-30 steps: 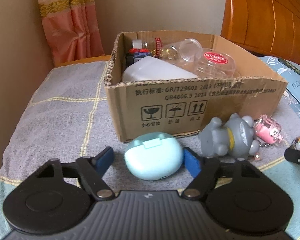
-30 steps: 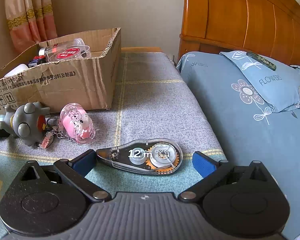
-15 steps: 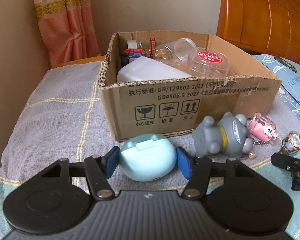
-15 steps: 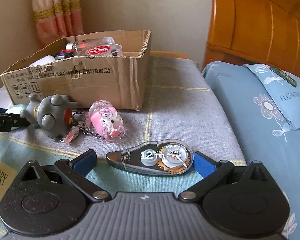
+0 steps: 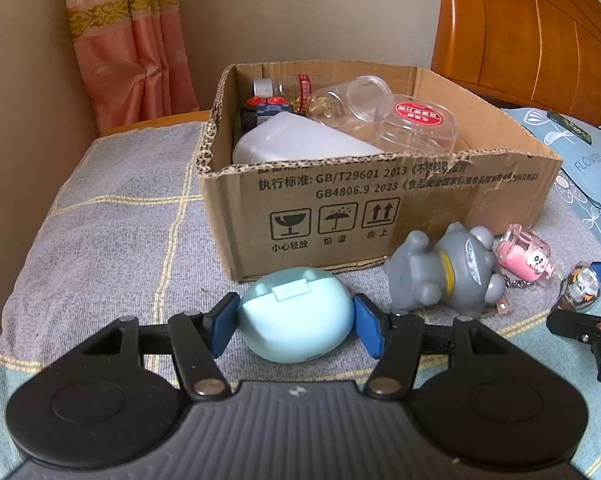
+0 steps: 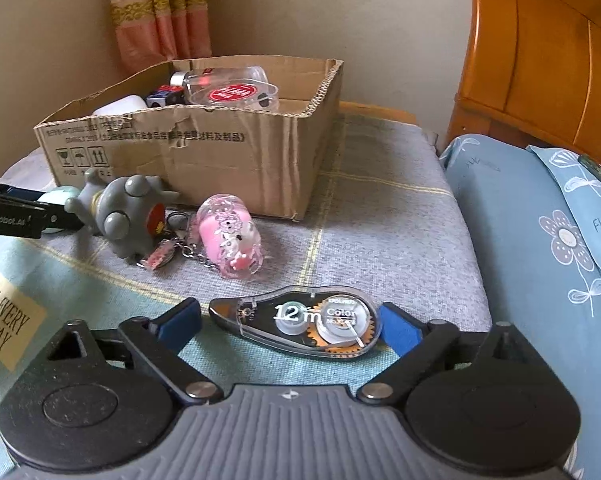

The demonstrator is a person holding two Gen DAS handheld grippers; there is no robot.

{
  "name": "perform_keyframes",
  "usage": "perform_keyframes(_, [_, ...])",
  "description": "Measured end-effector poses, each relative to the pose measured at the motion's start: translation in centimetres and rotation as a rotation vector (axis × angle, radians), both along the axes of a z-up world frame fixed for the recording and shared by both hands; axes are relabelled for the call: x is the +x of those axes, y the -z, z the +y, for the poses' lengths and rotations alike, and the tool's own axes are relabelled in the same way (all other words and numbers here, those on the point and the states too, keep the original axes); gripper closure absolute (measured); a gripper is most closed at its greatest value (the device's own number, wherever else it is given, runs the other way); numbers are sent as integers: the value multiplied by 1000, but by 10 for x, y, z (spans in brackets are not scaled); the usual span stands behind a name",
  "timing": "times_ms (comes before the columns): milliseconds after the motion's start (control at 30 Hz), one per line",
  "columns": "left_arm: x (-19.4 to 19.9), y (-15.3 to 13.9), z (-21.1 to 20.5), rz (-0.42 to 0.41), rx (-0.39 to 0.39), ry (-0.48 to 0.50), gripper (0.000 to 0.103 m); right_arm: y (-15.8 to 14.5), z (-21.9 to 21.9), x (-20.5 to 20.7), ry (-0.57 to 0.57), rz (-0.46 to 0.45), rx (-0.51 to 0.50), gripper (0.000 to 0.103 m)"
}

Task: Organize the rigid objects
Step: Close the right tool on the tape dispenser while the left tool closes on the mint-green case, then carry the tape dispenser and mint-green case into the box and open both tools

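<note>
My left gripper (image 5: pixel 294 326) is shut on a pale blue earbud case (image 5: pixel 294 314), both blue pads against its sides, just in front of the open cardboard box (image 5: pixel 380 200). My right gripper (image 6: pixel 290 326) is open around a clear correction tape dispenser (image 6: pixel 300 326) lying on the blanket; the right pad touches its round end, the left pad stands a little off its tip. A grey toy figure (image 5: pixel 446 270) and a pink keychain bottle (image 6: pixel 230 238) lie between the grippers, in front of the box.
The box holds clear plastic jars (image 5: pixel 414 122), a white container (image 5: pixel 296 146) and small bottles. A wooden headboard (image 6: pixel 540 52) and blue floral pillow (image 6: pixel 580 208) are at the right. A wall and pink curtain (image 5: pixel 128 40) stand behind.
My left gripper closed onto the earbud case and lifted slightly. My right gripper narrowed around the tape dispenser and swung left, bringing the box and toys more into view.
</note>
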State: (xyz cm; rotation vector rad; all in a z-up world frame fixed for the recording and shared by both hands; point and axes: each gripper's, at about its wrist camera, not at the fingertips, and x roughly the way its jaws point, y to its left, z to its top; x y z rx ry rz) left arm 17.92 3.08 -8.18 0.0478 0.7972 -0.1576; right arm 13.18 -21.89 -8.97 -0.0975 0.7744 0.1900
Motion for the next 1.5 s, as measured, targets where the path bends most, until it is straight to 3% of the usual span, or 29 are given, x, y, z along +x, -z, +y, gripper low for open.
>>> perform_keyframes(333, [-3,-3,2,28,10,42,43,-4,-1,-3,-31,33,5,11])
perform_keyframes(600, [-11,-12,2,69,58,142,43,-20,-4,-6,-87,53,32,11])
perform_keyframes(1000, [-21,-73,2,74,58,289,43,-71,-6,0,-182,2,47,11])
perform_keyframes(1267, [16,-116,-12,-12,74,336,43,-109,2,20,-230,-93,28,11])
perform_keyframes(1500, [51,-116,-42,-32,102,385,43,-122,3,41,-232,-123,15,11])
